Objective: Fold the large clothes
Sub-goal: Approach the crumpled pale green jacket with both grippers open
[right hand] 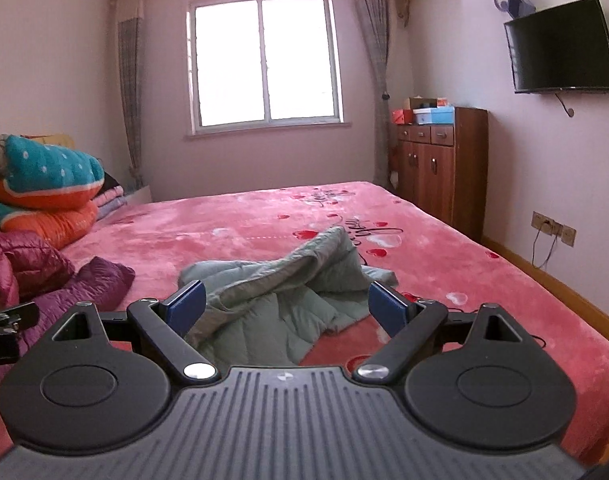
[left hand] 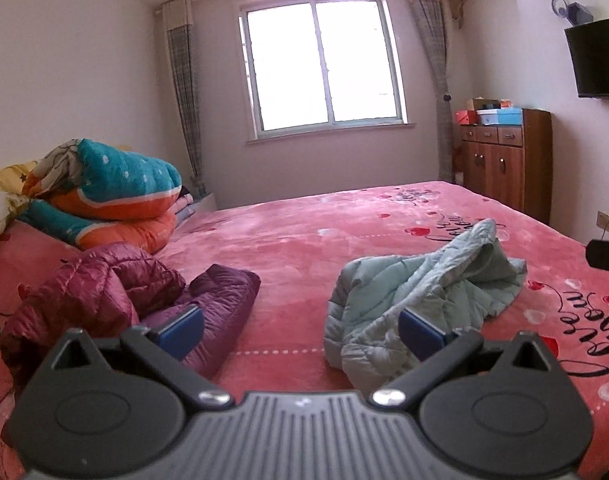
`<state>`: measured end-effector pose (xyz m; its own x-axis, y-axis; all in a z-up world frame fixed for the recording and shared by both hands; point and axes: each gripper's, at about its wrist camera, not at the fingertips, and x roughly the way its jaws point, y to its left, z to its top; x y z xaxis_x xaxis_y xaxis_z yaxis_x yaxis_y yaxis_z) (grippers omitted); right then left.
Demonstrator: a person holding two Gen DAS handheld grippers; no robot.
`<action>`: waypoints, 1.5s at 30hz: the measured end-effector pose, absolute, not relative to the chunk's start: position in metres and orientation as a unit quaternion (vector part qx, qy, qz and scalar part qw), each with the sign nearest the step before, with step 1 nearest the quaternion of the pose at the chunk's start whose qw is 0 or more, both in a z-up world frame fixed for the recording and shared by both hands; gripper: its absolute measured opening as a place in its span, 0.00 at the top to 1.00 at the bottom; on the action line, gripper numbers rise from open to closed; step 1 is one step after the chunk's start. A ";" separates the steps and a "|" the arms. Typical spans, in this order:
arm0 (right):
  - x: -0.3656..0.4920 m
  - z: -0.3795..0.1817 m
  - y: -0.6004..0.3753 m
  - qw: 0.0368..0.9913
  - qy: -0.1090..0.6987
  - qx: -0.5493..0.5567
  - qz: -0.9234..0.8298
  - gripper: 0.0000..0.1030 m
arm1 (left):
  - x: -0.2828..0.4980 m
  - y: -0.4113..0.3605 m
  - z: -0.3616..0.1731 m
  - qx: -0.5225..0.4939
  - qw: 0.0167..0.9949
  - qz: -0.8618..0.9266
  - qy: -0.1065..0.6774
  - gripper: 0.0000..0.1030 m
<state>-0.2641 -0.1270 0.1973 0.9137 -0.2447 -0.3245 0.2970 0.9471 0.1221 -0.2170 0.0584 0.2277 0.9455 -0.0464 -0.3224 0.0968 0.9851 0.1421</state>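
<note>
A crumpled pale green quilted jacket (left hand: 420, 292) lies on the pink bed (left hand: 296, 248); it also shows in the right wrist view (right hand: 280, 300). My left gripper (left hand: 300, 330) is open and empty, held above the bed with the jacket by its right finger. My right gripper (right hand: 284, 308) is open and empty, directly in front of the green jacket. A maroon puffer jacket (left hand: 96, 292) and a purple quilted garment (left hand: 224, 300) lie at the left; they also show in the right wrist view, maroon (right hand: 20, 264) and purple (right hand: 92, 284).
Folded teal and orange quilts (left hand: 116, 196) are stacked at the bed's left back. A wooden cabinet (right hand: 440, 168) with boxes stands by the right wall under a wall TV (right hand: 560, 48). A window (right hand: 264, 60) is behind the bed.
</note>
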 end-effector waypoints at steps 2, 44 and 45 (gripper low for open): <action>-0.263 0.198 -0.125 0.975 0.152 0.079 -0.138 0.00 | -0.217 0.061 0.228 0.076 0.983 -0.033 0.161 0.00; -0.244 0.156 -0.138 0.985 0.150 0.042 -0.079 0.00 | -0.205 0.085 0.209 0.049 0.981 -0.019 0.188 0.00; -0.242 0.152 -0.139 0.984 0.153 0.040 -0.080 0.00 | -0.204 0.084 0.207 0.047 0.980 -0.021 0.190 0.00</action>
<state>-0.2420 -0.1392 0.1516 0.9405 -0.1449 -0.3075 0.1692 0.9841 0.0537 -0.2039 0.0840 0.2068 0.9268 -0.0241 -0.3748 0.0598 0.9947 0.0838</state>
